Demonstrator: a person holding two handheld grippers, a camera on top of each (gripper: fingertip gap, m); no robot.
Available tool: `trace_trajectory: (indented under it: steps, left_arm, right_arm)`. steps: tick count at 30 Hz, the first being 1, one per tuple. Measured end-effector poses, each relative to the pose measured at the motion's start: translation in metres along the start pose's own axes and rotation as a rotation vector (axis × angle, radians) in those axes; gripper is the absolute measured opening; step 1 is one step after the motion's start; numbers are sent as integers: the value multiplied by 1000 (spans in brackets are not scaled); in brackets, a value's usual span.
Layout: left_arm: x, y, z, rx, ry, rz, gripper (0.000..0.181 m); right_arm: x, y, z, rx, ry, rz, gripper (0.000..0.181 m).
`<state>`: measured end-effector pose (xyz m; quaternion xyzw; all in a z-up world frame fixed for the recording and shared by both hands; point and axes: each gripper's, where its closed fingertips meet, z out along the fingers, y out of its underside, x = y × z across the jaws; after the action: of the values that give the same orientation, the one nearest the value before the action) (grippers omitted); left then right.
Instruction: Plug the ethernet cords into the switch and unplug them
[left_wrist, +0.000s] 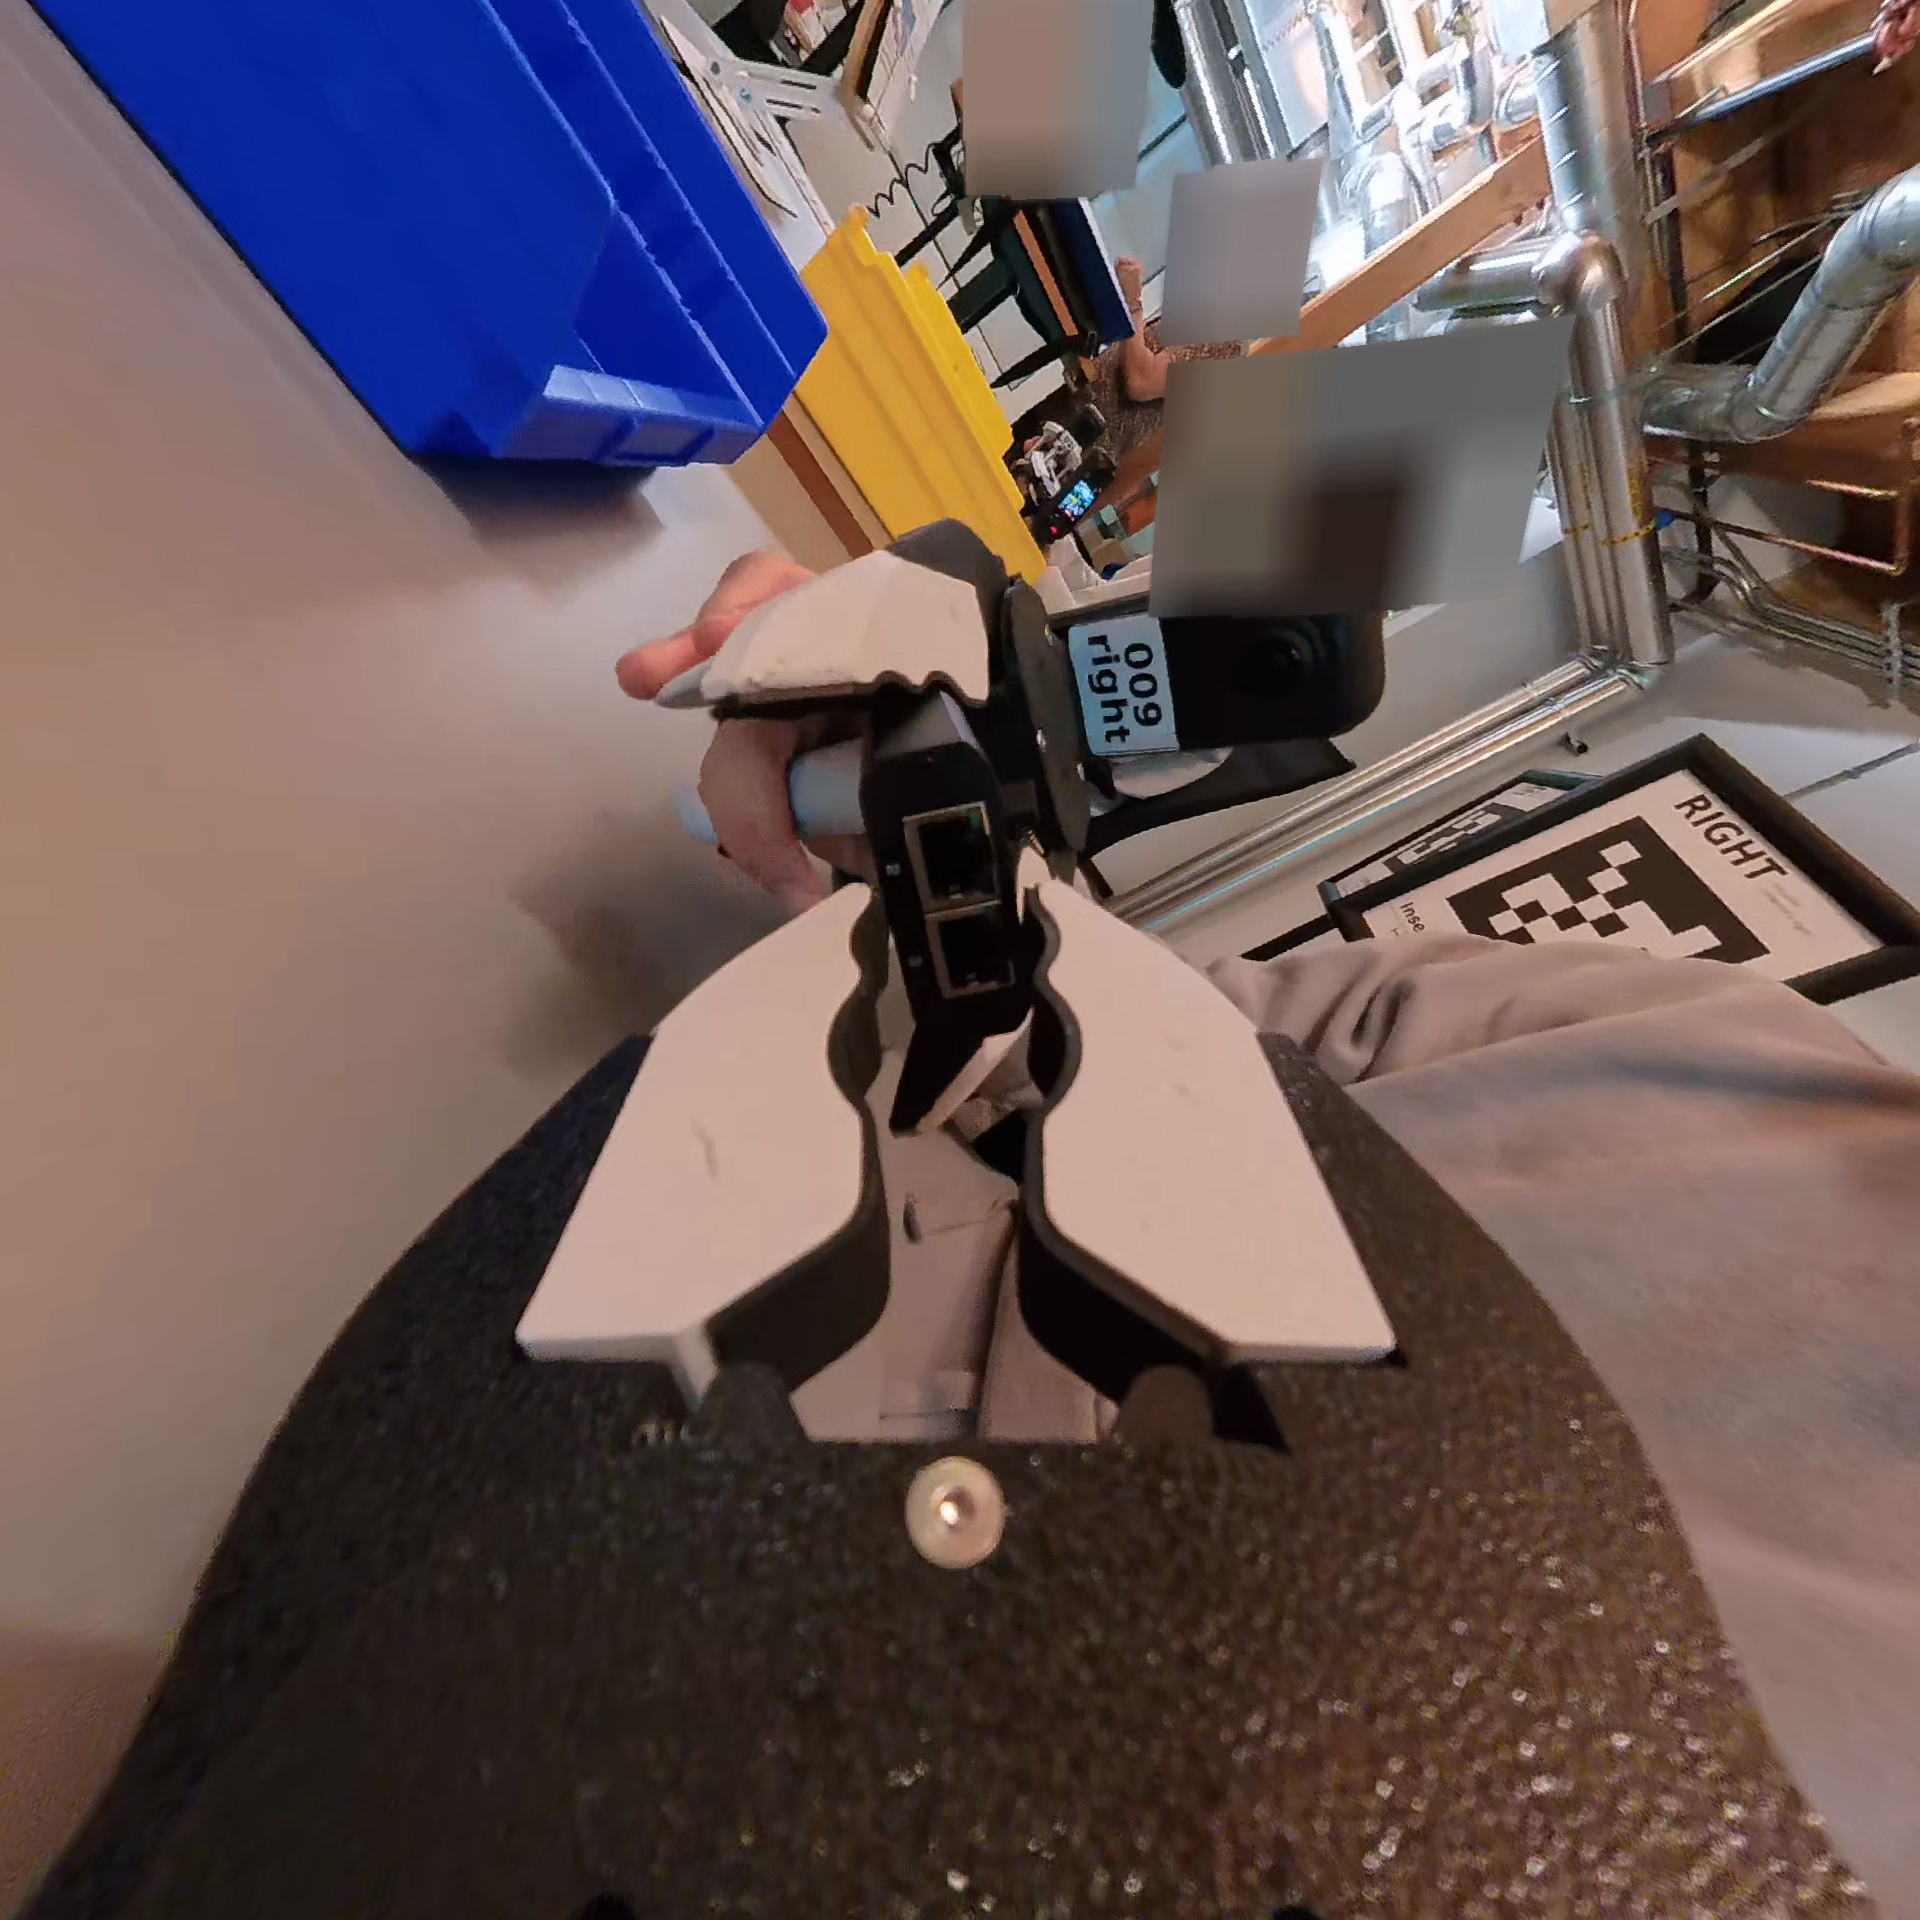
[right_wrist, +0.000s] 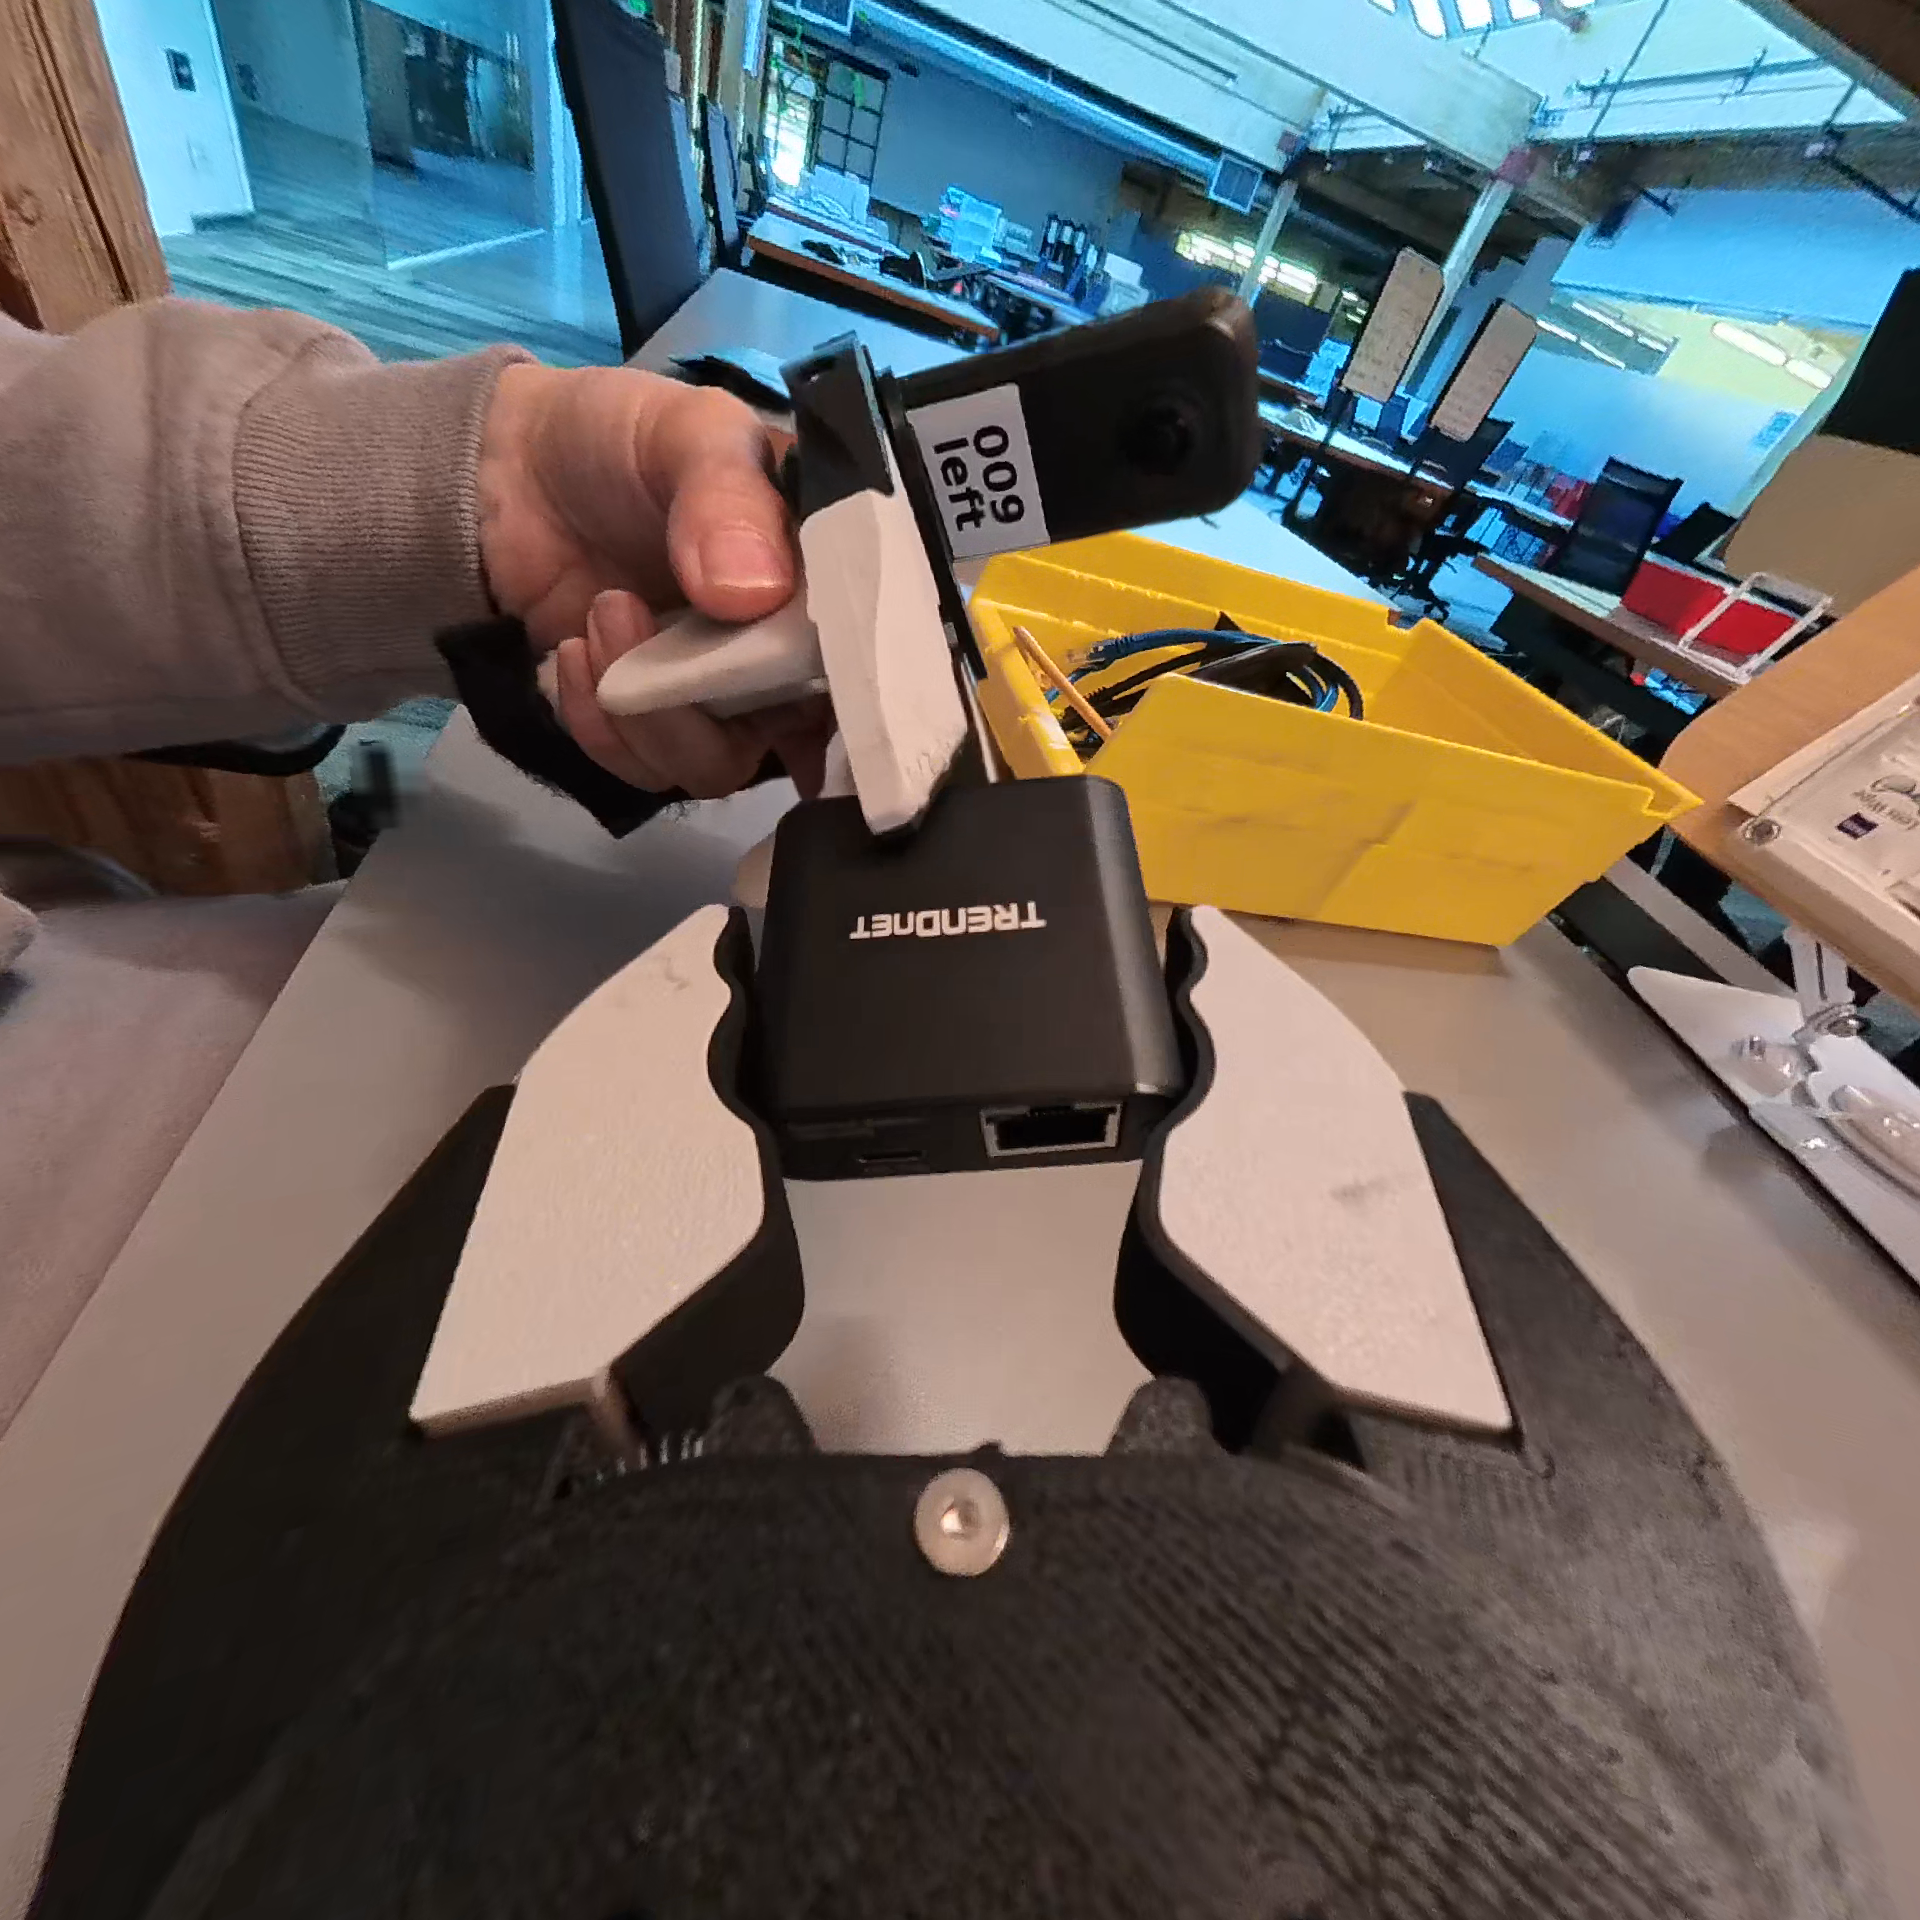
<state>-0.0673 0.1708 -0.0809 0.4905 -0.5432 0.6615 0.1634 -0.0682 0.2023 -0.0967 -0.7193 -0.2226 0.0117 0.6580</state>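
Note:
The black switch (right_wrist: 956, 987) is held between both grippers over the grey table (right_wrist: 1455, 1143). My right gripper (right_wrist: 961, 935) is shut on its two sides. One empty port faces that camera. My left gripper (left_wrist: 951, 925) is shut on the switch (left_wrist: 951, 904) at its other end, where two empty ports show. Each view shows a white finger of the other gripper on the switch, the right one's (left_wrist: 862, 634) and the left one's (right_wrist: 883, 665). The dark ethernet cords (right_wrist: 1226, 665) lie coiled in a yellow bin (right_wrist: 1455, 810) behind the switch.
A blue bin (left_wrist: 416, 208) stands on the table beside the yellow bin (left_wrist: 904, 384). A framed black-and-white marker board (left_wrist: 1621, 883) lies near a person's grey sleeve (left_wrist: 1558, 1143). A clear stand with a card (right_wrist: 1818, 810) is at the right. Less than 4 cm separates the two grippers' tips. The card (right_wrist: 1818, 810) is about 35 centimetres from my right fingertips.

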Motion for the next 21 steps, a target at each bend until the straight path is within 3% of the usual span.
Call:
trace_trajectory:
  steps: [3,6,8,11,13,16,18,21]
  left_arm:
    - [-3,-5,-2,27,-46,61,27]
    - [-10,-16,-13,51,-205,221,28]
    - [-15,-34,-38,103,-397,368,32]
    - [-33,-62,-110,200,-825,509,39]
    - [-44,-72,-159,223,-1050,507,43]
    - [-68,-76,-200,139,-1201,394,43]
    - [-89,-82,-216,74,-1259,296,46]
    - [-120,-91,-216,-9,-1240,207,46]
  right_arm:
    - [2,0,3,43,-8,103,76]
    - [14,4,0,111,19,238,76]
    - [27,0,-10,178,59,304,76]
    - [43,-2,-23,254,92,393,76]
    - [47,-5,-29,300,96,423,76]
    - [51,-6,-34,337,95,451,76]
    - [52,-7,-36,353,83,462,76]
    - [52,-8,-37,362,75,470,76]
